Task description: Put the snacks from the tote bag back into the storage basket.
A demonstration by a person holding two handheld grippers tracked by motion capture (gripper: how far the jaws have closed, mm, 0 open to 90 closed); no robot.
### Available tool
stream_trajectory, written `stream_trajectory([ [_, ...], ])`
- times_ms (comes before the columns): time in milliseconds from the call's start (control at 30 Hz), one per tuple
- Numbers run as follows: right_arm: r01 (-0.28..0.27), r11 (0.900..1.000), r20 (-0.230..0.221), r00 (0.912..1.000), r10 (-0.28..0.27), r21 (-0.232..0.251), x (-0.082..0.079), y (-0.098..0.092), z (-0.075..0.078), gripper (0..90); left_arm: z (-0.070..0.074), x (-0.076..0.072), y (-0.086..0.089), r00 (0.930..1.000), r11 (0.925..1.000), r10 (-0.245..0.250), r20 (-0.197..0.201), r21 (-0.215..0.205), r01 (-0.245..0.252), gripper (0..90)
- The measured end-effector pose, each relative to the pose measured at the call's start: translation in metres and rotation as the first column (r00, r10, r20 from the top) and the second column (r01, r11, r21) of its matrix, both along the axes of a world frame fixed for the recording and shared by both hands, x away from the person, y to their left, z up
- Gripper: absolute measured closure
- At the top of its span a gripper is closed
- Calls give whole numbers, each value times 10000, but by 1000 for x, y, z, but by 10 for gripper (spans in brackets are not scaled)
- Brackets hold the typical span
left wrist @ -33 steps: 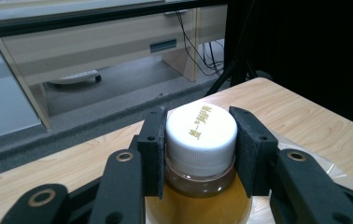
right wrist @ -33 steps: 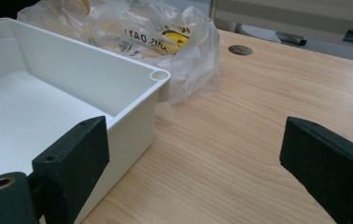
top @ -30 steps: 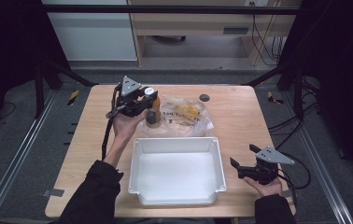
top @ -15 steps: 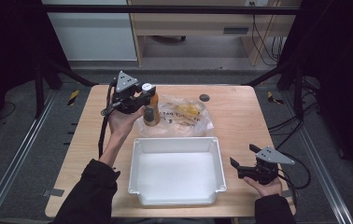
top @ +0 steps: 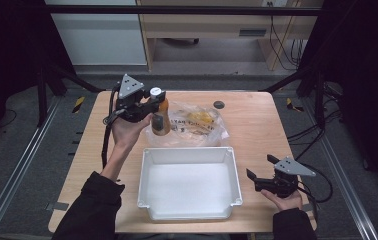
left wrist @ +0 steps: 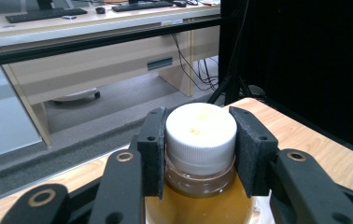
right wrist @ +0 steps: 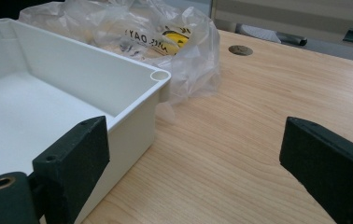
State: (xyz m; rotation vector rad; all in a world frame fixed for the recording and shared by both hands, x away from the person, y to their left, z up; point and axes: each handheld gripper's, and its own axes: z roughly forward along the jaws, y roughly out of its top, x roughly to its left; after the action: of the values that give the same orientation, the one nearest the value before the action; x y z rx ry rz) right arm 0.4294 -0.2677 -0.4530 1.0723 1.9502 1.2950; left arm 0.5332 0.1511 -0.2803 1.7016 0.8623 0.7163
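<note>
One item in hand: a bottle (top: 160,120) of amber liquid with a white cap (left wrist: 201,131), held up off the table near its far left corner.
Left gripper (top: 153,107): jaws clenched on the bottle just under the cap, pads pressed to both sides of the cap in the left gripper view; the bottle hangs roughly upright.
Plastic bag (top: 197,124): clear and crumpled, lying on the table (top: 257,130) just beyond the far edge of the tray, with something yellow inside; the bottle is beside its left end.
White tray (top: 189,216): at the near middle of the table, nothing in it yet.
Right gripper (top: 261,180): jaws spread wide and holding nothing, resting low near the table's near right corner, just right of the tray (right wrist: 132,88).
Done so far: by the look of it, the bottle is picked up and clear of the bag.
Left to do: likely carrying the bottle toward the near edge, over the tray rim, and setting it down inside; the bag's other contents may follow.
</note>
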Motion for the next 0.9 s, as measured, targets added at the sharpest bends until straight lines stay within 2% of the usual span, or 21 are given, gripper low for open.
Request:
stream_trajectory([
  [533, 10, 10000, 61, 10000, -10, -29, 0, 0, 1, 86, 1, -26, -9, 9979, 9979, -635, 114, -81, 636, 589],
  [667, 17, 10000, 45, 10000, -17, -30, 0, 0, 1, 86, 0, -32, -9, 9977, 9978, -664, 155, 58, 663, 589],
  [900, 13, 10000, 57, 10000, -13, -51, 0, 0, 1, 86, -1, -43, -10, 9961, 9963, -861, 200, 59, 860, 589],
])
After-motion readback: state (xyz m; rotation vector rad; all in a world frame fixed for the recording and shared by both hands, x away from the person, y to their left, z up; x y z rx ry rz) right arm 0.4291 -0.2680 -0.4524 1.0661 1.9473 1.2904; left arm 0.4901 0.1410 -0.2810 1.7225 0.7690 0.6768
